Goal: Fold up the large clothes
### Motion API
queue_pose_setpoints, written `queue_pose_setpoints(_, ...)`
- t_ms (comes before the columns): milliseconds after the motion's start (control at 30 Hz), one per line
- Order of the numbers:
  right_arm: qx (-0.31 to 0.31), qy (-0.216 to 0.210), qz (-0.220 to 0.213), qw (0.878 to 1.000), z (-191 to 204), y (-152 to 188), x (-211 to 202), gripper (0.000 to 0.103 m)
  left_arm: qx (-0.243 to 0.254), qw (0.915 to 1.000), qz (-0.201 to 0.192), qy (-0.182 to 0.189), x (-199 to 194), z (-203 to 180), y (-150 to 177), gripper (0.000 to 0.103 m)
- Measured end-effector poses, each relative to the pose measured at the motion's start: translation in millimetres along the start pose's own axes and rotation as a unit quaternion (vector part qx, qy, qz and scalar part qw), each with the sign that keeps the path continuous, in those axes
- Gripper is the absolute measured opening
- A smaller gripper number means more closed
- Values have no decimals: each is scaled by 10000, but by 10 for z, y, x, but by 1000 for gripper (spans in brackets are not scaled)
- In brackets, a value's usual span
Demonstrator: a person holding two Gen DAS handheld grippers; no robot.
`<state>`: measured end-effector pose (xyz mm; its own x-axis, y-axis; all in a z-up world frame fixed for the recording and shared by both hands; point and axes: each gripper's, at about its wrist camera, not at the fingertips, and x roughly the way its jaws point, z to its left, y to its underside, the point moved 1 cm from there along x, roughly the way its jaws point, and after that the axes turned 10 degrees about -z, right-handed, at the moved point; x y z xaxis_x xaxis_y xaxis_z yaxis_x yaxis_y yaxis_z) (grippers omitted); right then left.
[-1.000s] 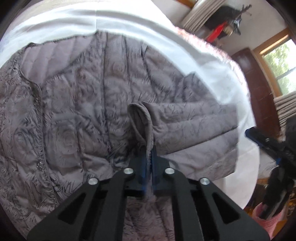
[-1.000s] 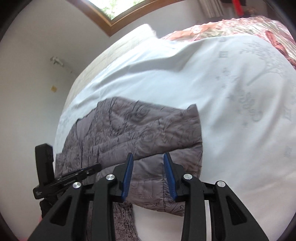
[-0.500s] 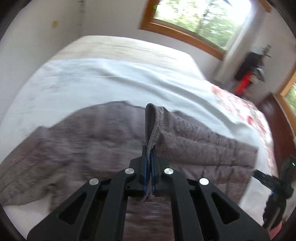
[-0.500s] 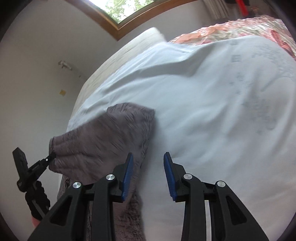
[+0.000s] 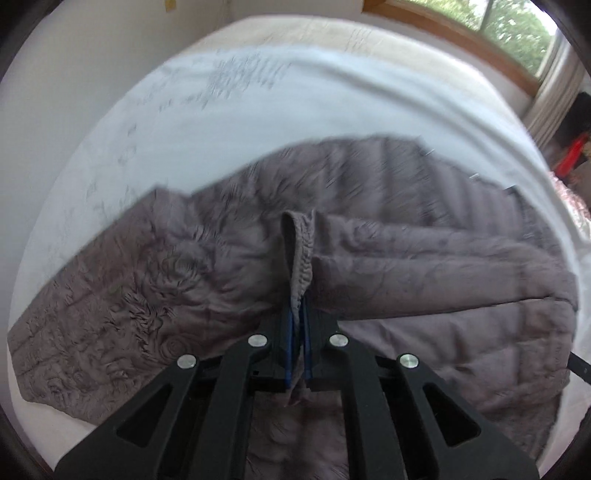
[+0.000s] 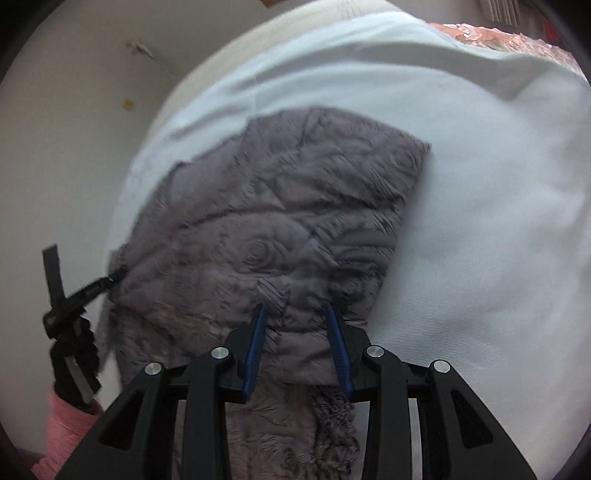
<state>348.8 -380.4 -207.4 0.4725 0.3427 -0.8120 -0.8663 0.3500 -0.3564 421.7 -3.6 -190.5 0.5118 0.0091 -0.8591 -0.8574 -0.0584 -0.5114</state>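
A grey quilted jacket (image 5: 388, 229) with a rose pattern lies spread on the white bed sheet (image 5: 207, 122). My left gripper (image 5: 297, 314) is shut on the sleeve cuff (image 5: 301, 251), which stands up from its pads while the sleeve stretches away to the right over the jacket's body. The right wrist view shows the jacket (image 6: 280, 221) from its other side. There my right gripper (image 6: 297, 314) hovers low over a folded edge with its blue pads apart, not pressing on the fabric. The left gripper (image 6: 107, 280) shows at the jacket's left edge.
The sheet covers a wide bed with a beige strip (image 5: 332, 33) at its far side. A wood-framed window (image 5: 480, 26), a curtain (image 5: 554, 103) and a red object (image 5: 570, 155) stand beyond. A floral blanket (image 6: 498, 37) lies at the far right. A pink sleeve (image 6: 62, 424) is at lower left.
My left gripper has carried the cuff across the jacket, dragging the sleeve over the body. My right gripper has swung from above the bare sheet down onto the jacket.
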Motion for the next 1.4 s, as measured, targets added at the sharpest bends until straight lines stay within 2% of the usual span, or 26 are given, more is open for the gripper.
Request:
queue_pose_setpoints(133, -119, 49, 59, 9999, -16, 38, 38, 33, 132, 9999, 26, -21, 43, 8, 27, 8)
queue_pose_setpoints(233, -62, 55, -10, 10000, -6, 3, -71, 34, -157, 9995, -274, -10, -229, 69, -68, 9)
queue_pose_setpoints(300, -47, -26, -213, 9998, 39, -71, -185, 37, -314, 9976, -610, 117, -478, 51, -123, 6)
queue_pose_setpoints(400, -245, 52, -279, 9993, 238, -266, -172, 38, -92, 9958, -786, 455, -685, -254, -166, 6)
queue_pose_setpoints(467, -393, 181, -311, 9986, 378, -400, -76, 38, 214, 9953, -725, 610, -671, -561, -171, 8)
queue_pose_setpoints(567, -455, 275, -286, 9982, 491, -586, 141, 38, 423, 9957, -590, 579, -468, -862, -169, 10)
queue_pose_setpoints(667, -450, 514, -85, 9976, 461, -646, 429, 38, 566, 9974, -277, 346, -128, -985, -111, 11)
queue_pose_setpoints(733, -430, 505, 69, 9978, 414, -626, 596, 38, 561, 9977, -89, 359, 85, -969, -60, 11)
queue_pose_setpoints(800, -519, 525, 69, 9972, 426, -619, 596, 38, 551, 9976, -81, 422, 158, -953, -32, 11)
queue_pose_setpoints(900, -494, 526, 81, 9974, 438, -612, 506, 38, 511, 9978, -31, 432, 127, -950, -69, 11)
queue_pose_setpoints(1000, -440, 277, -72, 9986, 521, -563, 278, 40, 425, 9975, -174, 542, -142, -917, -121, 13)
queue_pose_setpoints(1067, -629, 304, -81, 9975, 619, -426, 97, 40, 529, 9968, -288, 526, -309, -937, -82, 17)
queue_pose_setpoints(1167, -695, 266, -1, 9972, 670, -237, -23, 40, 671, 9945, -314, 736, -465, -989, 65, 18)
queue_pose_setpoints(1300, -709, 375, 70, 9968, 669, -48, 23, 40, 865, 9939, -191, 657, -426, -1054, 247, 18)
queue_pose_setpoints(1400, -662, 509, 253, 9962, 597, 41, 178, 40, 857, 9943, 113, 622, -211, -1034, 393, 20)
